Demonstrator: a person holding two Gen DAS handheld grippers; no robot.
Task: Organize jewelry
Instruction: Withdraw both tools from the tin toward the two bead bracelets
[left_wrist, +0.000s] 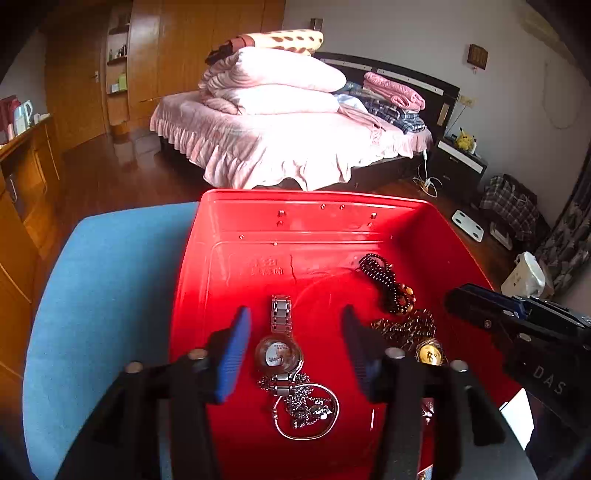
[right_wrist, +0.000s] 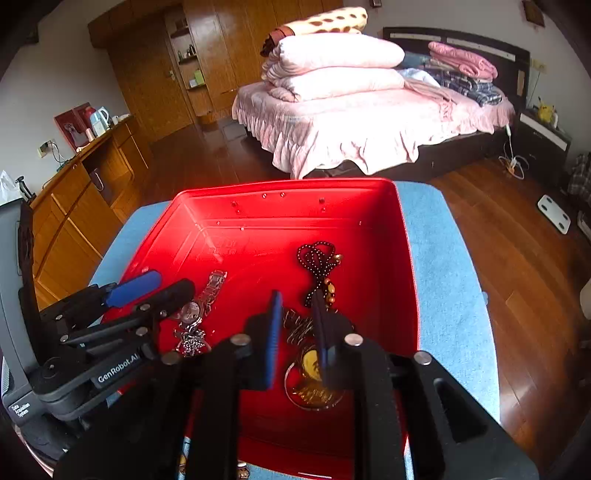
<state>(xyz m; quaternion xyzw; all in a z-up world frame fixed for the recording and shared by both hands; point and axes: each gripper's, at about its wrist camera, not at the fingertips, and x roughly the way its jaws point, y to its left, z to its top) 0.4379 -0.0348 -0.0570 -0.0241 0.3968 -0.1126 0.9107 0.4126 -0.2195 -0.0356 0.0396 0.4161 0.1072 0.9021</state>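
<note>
A red tray (left_wrist: 236, 258) holds the jewelry. My left gripper (left_wrist: 295, 312) hangs open above a silver watch (left_wrist: 279, 356), whose band runs between the blue pads without touching them. A silver chain and bangle (left_wrist: 306, 410) lie just below the watch. A dark bead necklace (left_wrist: 384, 273) and a gold chain with a round pendant (left_wrist: 428, 354) lie on the tray's right side. My right gripper (right_wrist: 296, 295) stands narrowly open over the gold chain (right_wrist: 299, 325), the pendant (right_wrist: 314, 363) showing beneath its fingers; nothing looks clamped. The left gripper (right_wrist: 173, 280) shows at left, above the watch (right_wrist: 199, 306).
The tray rests on a blue padded seat (left_wrist: 103, 280). Behind it are a wooden floor (right_wrist: 498, 221), a pink bed (left_wrist: 280, 140) and a wooden cabinet (right_wrist: 85, 192) on the left. A white scale (right_wrist: 554, 214) lies on the floor at right.
</note>
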